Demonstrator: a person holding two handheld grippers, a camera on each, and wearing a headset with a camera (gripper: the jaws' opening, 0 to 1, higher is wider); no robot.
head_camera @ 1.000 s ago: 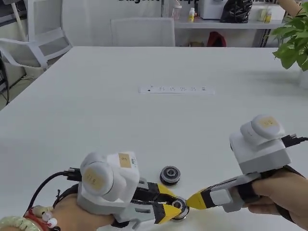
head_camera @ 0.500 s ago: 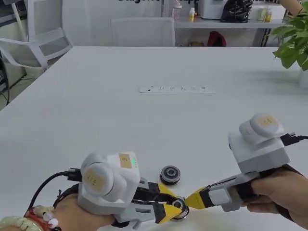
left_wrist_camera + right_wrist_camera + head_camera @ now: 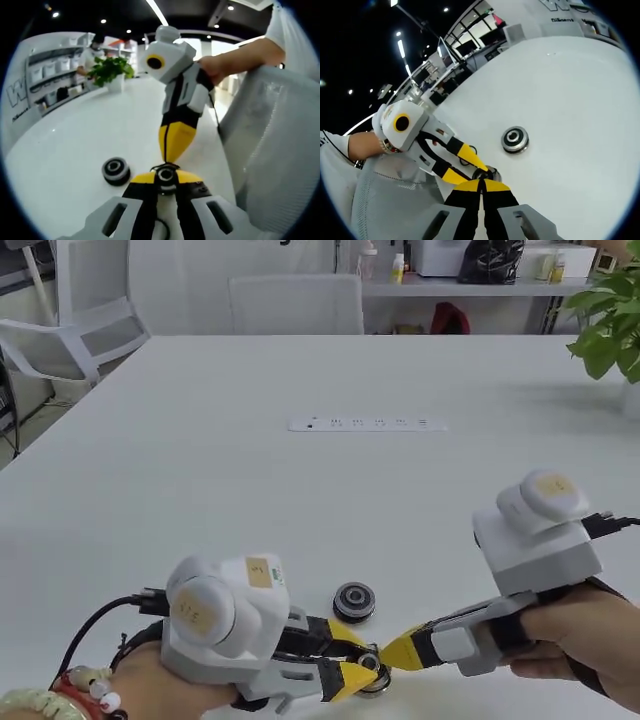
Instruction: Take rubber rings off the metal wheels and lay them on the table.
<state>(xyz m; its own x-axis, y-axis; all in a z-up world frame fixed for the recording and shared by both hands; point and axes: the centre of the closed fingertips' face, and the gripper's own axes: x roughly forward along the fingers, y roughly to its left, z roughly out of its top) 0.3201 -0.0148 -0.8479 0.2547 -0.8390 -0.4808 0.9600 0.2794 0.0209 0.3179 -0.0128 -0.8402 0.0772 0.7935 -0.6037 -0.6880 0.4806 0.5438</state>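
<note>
Nearby, spare wheel (image 3: 354,600), power strip (image 3: 367,424) beyond.

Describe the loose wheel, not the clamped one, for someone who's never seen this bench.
On the white table, come from the power strip straight toward the person. A small dark wheel with a shiny hub lies flat there, just short of the left claw and right claw. Unlike its twin, clamped in the left claw, nothing touches it.

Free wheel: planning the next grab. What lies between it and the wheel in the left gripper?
Bare tabletop separates the free wheel from the clamped wheel, as the left gripper view shows.
</note>
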